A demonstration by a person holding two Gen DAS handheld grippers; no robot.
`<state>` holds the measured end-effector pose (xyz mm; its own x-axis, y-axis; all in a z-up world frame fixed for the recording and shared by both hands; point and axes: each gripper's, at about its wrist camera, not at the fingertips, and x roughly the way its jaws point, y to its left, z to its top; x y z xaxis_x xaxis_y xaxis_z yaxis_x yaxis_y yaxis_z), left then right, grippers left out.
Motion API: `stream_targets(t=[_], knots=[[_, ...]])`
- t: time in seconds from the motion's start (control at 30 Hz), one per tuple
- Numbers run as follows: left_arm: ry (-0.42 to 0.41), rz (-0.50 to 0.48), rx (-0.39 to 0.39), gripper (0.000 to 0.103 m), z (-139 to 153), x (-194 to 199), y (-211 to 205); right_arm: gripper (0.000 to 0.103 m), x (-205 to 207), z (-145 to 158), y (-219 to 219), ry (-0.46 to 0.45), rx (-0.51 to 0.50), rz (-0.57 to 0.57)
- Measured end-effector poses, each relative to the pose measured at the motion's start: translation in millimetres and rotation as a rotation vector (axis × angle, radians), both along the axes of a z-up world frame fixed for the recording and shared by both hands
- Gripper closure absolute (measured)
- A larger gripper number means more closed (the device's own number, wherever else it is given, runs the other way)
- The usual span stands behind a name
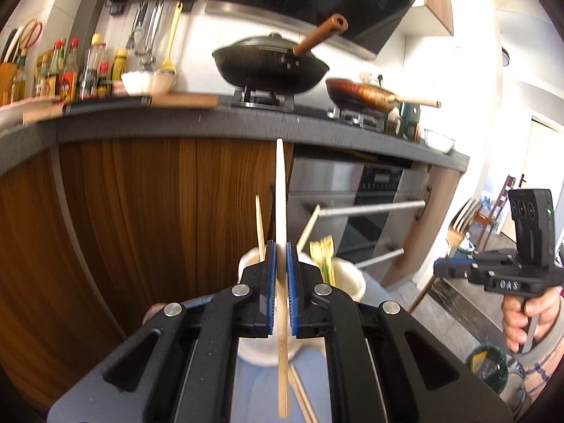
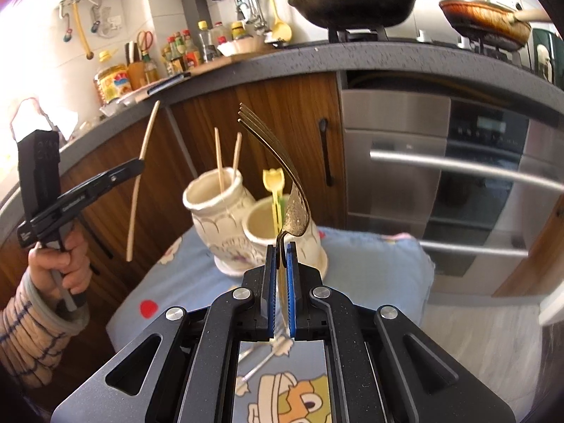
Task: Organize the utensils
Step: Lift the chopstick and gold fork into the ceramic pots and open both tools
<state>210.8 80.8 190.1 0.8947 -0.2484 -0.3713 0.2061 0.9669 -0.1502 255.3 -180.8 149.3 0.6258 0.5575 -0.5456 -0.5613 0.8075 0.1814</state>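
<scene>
My left gripper point(image 1: 281, 246) is shut on a bamboo chopstick point(image 1: 280, 183) that stands nearly upright, its lower end hanging under the jaws. The right wrist view has it at the left point(image 2: 141, 164), with the chopstick point(image 2: 135, 211) slanting. My right gripper point(image 2: 282, 246) is shut on the handle of a dark metal fork point(image 2: 282, 162), tines up. Beyond both stand two cream ceramic holders on a blue printed cloth point(image 2: 370, 264). The left holder point(image 2: 215, 208) has two chopsticks point(image 2: 220, 162). A yellow plastic utensil point(image 2: 273, 179) is in the right holder point(image 2: 257, 229).
A silvery utensil point(image 2: 268, 356) lies on the cloth under my right gripper. Behind are wooden cabinet doors point(image 1: 141, 211), a steel oven point(image 2: 458, 183) and a grey counter point(image 1: 246, 123) with a black wok point(image 1: 271, 67), a frying pan point(image 1: 363, 97) and sauce bottles point(image 1: 70, 70).
</scene>
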Motion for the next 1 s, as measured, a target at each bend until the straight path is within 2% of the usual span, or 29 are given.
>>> stream_targets(t=[0.27,0.43,0.6,0.77,1.0], knots=[[-0.110,0.036,-0.026,0.097,29,35,-8,0.097,10,38,16,-0.062,0.007,0.024],[-0.123,0.071,-0.050,0.097,23,68,-14,0.097,22,54,28,-0.082,0.003,0.034],[-0.142,0.091,-0.078,0.097,10,83,-19,0.097,36,61,39,-0.091,0.000,0.033],[-0.129,0.112,-0.052,0.097,-15,83,-25,0.097,51,54,46,-0.074,-0.018,0.026],[-0.075,0.136,-0.024,0.097,-43,77,-25,0.097,66,18,62,-0.001,-0.079,0.044]])
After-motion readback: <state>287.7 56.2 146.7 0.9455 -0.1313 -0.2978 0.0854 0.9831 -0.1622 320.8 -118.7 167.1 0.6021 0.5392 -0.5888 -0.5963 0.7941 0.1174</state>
